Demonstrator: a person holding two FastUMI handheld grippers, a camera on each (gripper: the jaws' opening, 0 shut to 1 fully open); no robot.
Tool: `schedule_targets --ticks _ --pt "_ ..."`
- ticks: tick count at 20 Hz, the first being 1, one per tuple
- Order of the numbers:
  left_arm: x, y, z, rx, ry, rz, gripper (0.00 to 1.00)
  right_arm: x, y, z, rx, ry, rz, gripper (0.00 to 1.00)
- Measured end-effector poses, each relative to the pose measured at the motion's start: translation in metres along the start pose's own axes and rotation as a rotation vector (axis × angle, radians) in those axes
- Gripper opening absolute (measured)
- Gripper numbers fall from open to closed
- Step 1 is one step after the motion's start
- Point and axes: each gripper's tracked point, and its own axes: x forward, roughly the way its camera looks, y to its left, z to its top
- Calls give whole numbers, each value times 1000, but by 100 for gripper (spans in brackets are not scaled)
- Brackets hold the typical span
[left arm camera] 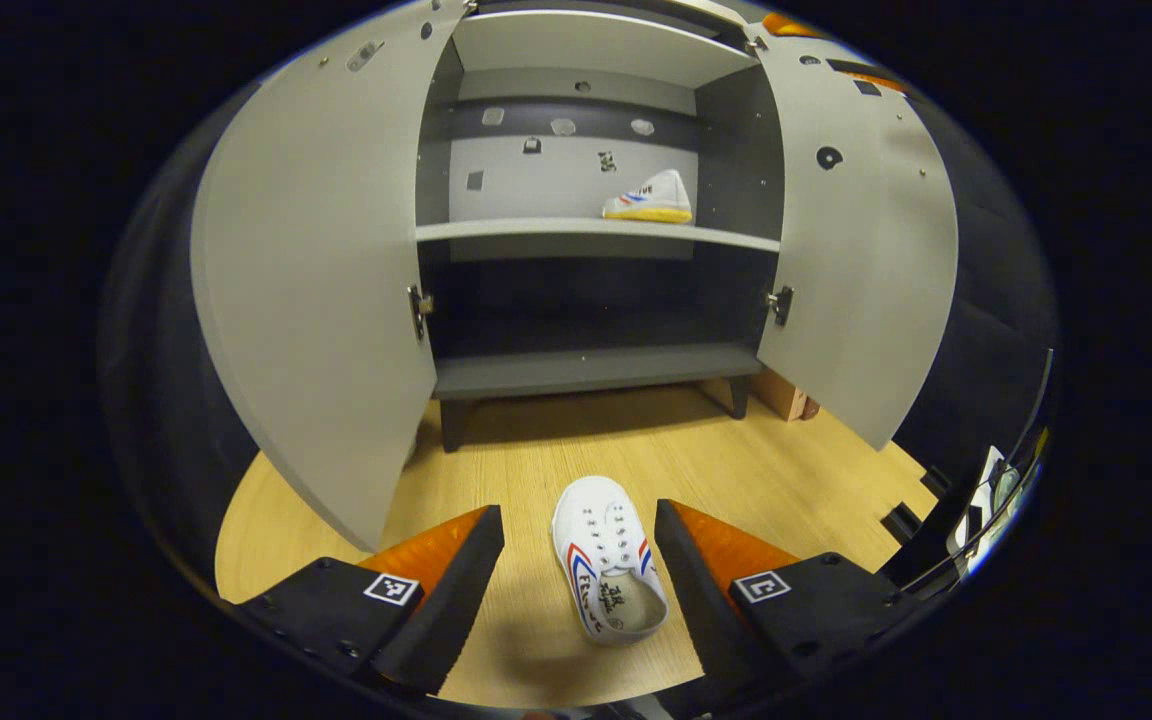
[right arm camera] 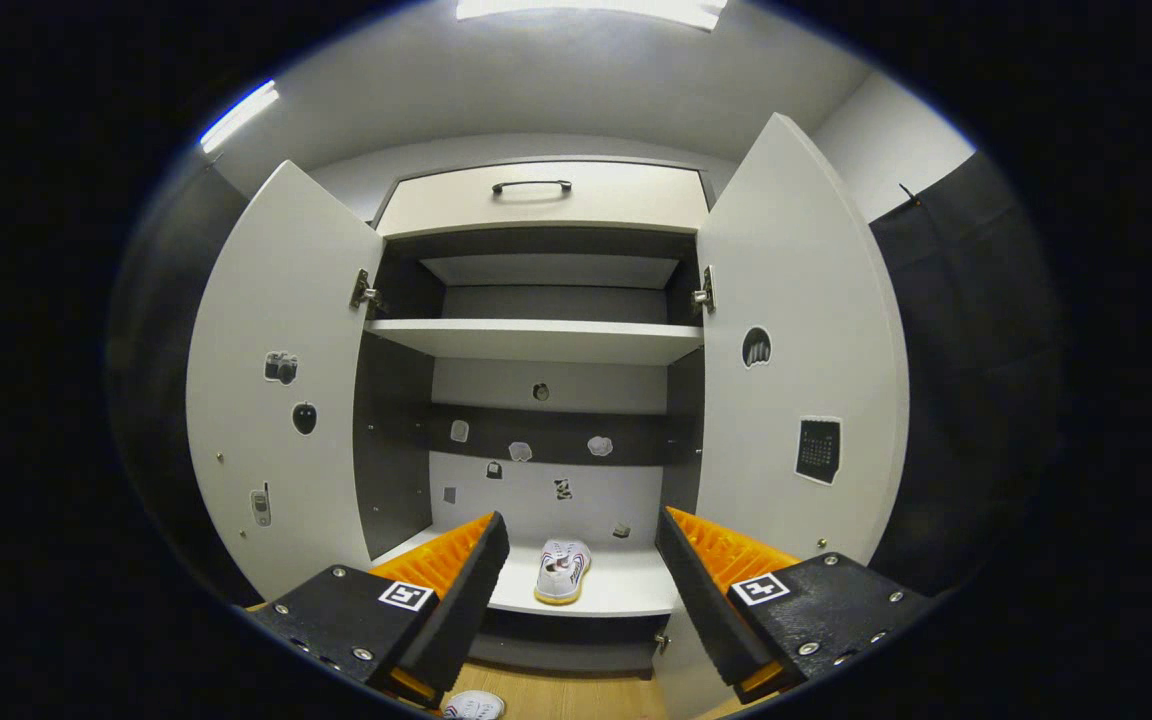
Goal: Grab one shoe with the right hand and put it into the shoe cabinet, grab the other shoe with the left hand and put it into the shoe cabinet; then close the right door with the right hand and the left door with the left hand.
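Shoes: two, both white. One shoe [left arm camera: 608, 570] lies on the wooden floor [left arm camera: 786, 480] in front of the shoe cabinet [left arm camera: 586, 370], toe toward the cabinet, between the spread fingers of the left gripper [left arm camera: 579, 570], which touch nothing. Second shoe [right arm camera: 562, 571] sits on the middle shelf [right arm camera: 626, 590], toward its right end, near the back wall; in the left gripper view it is side-on.

Right gripper [right arm camera: 583, 580] is held level with that shelf, fingers apart, gripping nothing.

Doors: two, left door [left arm camera: 311, 290] and right door [left arm camera: 861, 250], both swung wide, nothing blocking the opening. Small stickers dot the inner door faces and back panel. Shelves: upper shelf [right arm camera: 536, 340] and bottom shelf [left arm camera: 586, 368] bare. Drawer [right arm camera: 541, 200] with one handle [right arm camera: 532, 186] tops the cabinet. Cardboard box [left arm camera: 784, 395] stands on the floor behind the cabinet's right leg.
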Motion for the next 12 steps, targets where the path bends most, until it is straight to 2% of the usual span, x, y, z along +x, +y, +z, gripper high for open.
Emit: schedule_targets --ticks 2,6,12 --pt "19 6 -23 4 53 13 99 -3 -3 1 -14 -5 1 93" --pt "47 18 -67 -57 195 26 99 -4 -7 2 -32 -16 -5 93" --pt "65 19 -100 -42 293 9 99 -5 -10 -3 -38 3 -6 93"
